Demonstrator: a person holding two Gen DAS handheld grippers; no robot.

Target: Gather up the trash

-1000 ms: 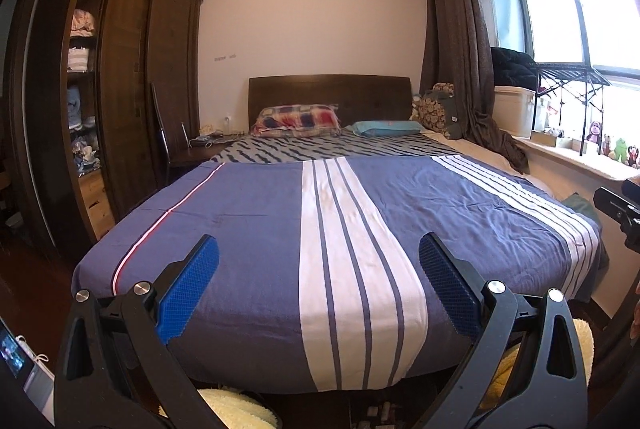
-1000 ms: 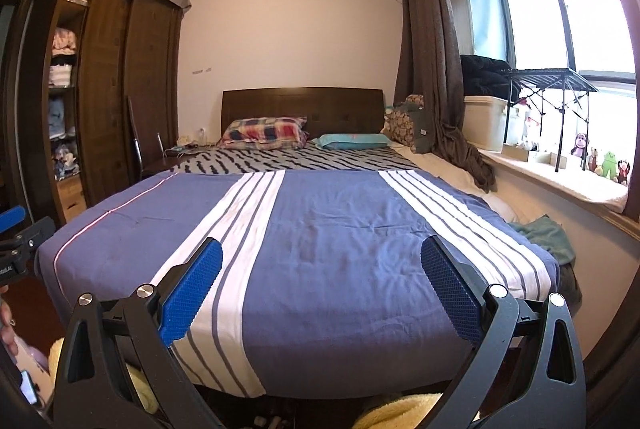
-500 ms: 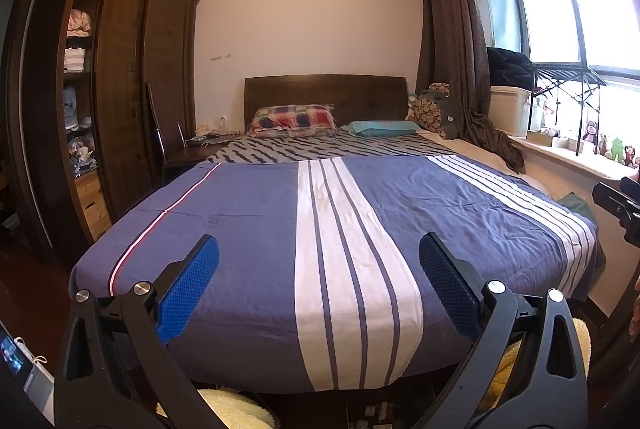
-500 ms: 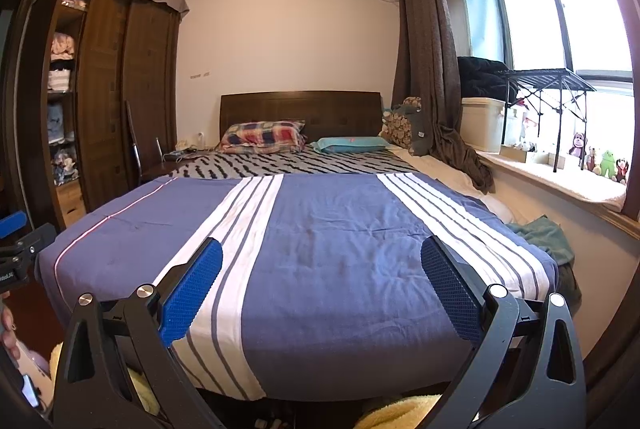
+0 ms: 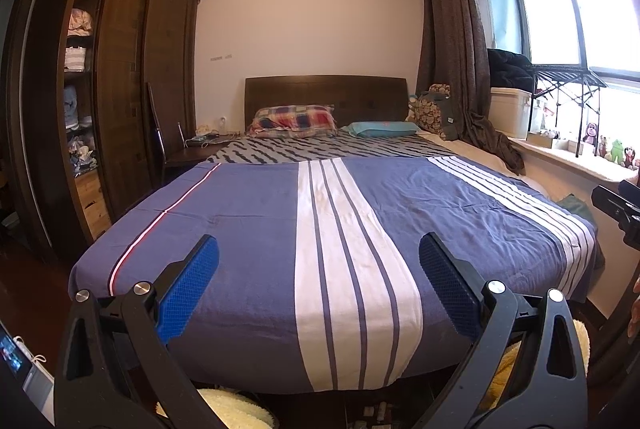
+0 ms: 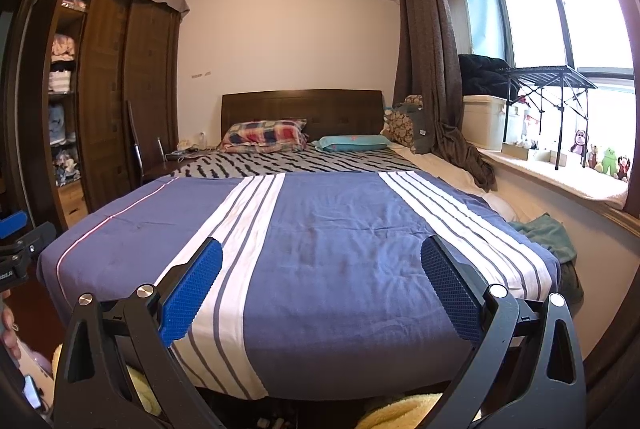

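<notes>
No trash shows clearly in either view. My left gripper (image 5: 318, 249) is open and empty, held at the foot of a bed with a blue, white-striped cover (image 5: 248, 221). My right gripper (image 6: 322, 251) is open and empty too, beside it at the same foot end of the bed (image 6: 340, 229). The right gripper's body shows at the right edge of the left wrist view (image 5: 618, 207). The left gripper's body shows at the left edge of the right wrist view (image 6: 20, 241).
A dark wooden wardrobe (image 5: 120, 89) with open shelves stands left. A bedside table with small items (image 5: 200, 143) is by the headboard. Pillows (image 5: 294, 121) lie at the head. A windowsill (image 6: 560, 173) with toys and a rack runs right. Fluffy cream slippers (image 5: 228, 409) lie under the bed's foot.
Both views have shifted slightly: the bed sits a little lower and nearer, as both grippers rise a bit. The jaws stay open.
</notes>
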